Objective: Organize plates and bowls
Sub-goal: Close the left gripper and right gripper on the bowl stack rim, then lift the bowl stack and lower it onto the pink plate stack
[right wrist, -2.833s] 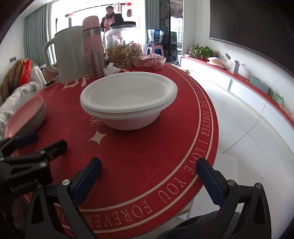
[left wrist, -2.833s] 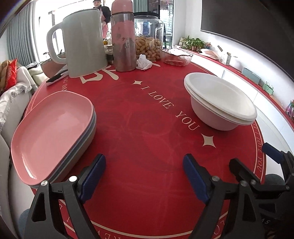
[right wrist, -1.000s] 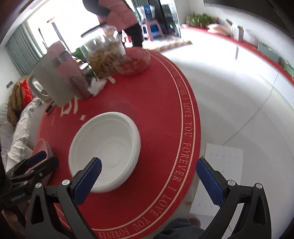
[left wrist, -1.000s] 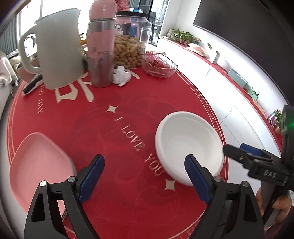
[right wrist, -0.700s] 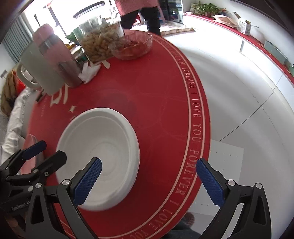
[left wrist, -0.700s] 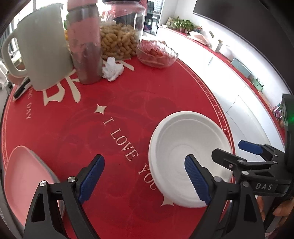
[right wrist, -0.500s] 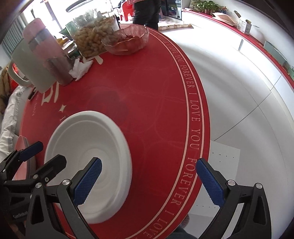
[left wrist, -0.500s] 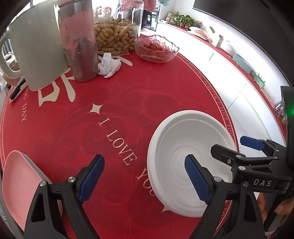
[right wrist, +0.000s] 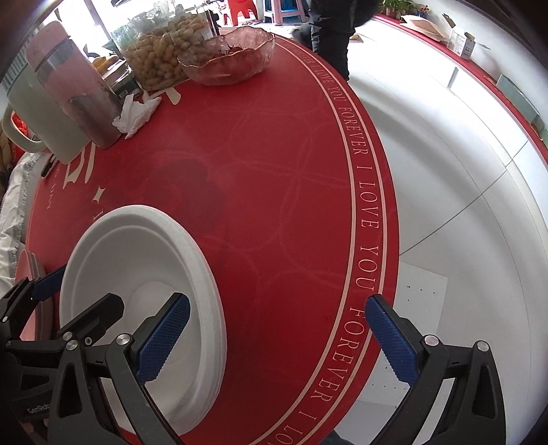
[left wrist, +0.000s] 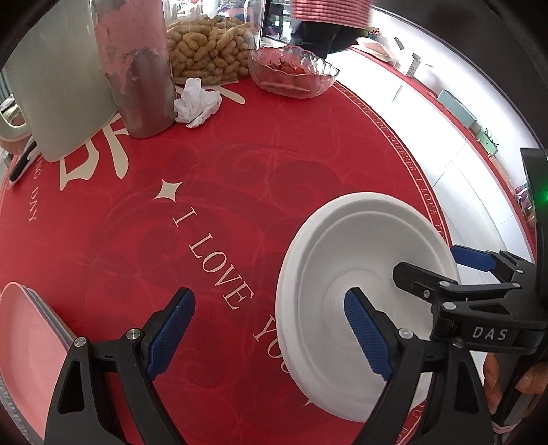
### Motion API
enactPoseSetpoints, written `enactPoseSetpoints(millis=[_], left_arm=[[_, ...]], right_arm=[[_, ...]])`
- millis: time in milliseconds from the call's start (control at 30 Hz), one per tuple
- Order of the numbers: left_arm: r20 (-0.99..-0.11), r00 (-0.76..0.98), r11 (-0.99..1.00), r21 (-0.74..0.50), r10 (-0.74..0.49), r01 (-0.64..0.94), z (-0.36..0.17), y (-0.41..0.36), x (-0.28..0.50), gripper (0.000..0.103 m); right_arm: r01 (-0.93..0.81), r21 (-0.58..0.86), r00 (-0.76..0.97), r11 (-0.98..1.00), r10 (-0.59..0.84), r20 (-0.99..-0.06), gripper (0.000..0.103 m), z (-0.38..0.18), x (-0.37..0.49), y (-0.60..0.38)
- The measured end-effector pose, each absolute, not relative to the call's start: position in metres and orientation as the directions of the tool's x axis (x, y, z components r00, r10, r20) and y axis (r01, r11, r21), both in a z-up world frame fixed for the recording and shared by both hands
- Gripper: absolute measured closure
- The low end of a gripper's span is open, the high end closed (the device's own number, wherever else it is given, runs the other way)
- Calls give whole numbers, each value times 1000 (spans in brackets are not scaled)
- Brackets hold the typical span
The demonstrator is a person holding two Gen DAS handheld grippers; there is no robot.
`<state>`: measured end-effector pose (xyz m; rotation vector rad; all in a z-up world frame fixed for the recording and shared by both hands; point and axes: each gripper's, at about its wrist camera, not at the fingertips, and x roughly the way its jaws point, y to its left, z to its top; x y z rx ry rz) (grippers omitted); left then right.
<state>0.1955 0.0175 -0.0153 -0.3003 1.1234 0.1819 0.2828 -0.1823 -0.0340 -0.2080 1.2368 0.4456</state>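
A stack of white bowls (left wrist: pixel 346 260) sits on the red round table (left wrist: pixel 222 191) near its right edge; it also shows in the right wrist view (right wrist: pixel 137 260). My left gripper (left wrist: pixel 269 333) is open above the table, its right finger over the bowl's inside. My right gripper (right wrist: pixel 277 333) is open, its left finger over the bowl and its right finger past the table edge. A stack of pink plates (left wrist: pixel 24 339) lies at the left edge, partly out of frame.
At the back stand a grey-green jug (left wrist: pixel 58 78), a pink bottle (left wrist: pixel 137 65), a jar of peanuts (left wrist: pixel 209 58), a crumpled tissue (left wrist: pixel 197 101) and a glass bowl (left wrist: pixel 291 73). A person (right wrist: pixel 330 30) stands behind the table. White floor lies to the right.
Both grippers have risen from table level and moved forward and down over the white bowls. The bowls and plates have not moved. Both grippers stay open.
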Motion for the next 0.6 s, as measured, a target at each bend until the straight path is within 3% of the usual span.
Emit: enactPoseSetpoints(millis=[500, 533, 600], left_arm=[[-926, 377, 946, -150, -32, -287, -23, 20, 197, 12], [-925, 377, 946, -156, -40, -284, -23, 20, 197, 14], [-924, 381, 951, -126, -9, -283, -22, 19, 196, 20]], right_arm=[[-449, 39, 264, 893, 174, -949, 1, -35, 285, -174], [-453, 41, 268, 891, 179, -947, 2, -34, 284, -174], [-468, 51, 274, 882, 200, -941, 15, -29, 279, -172]])
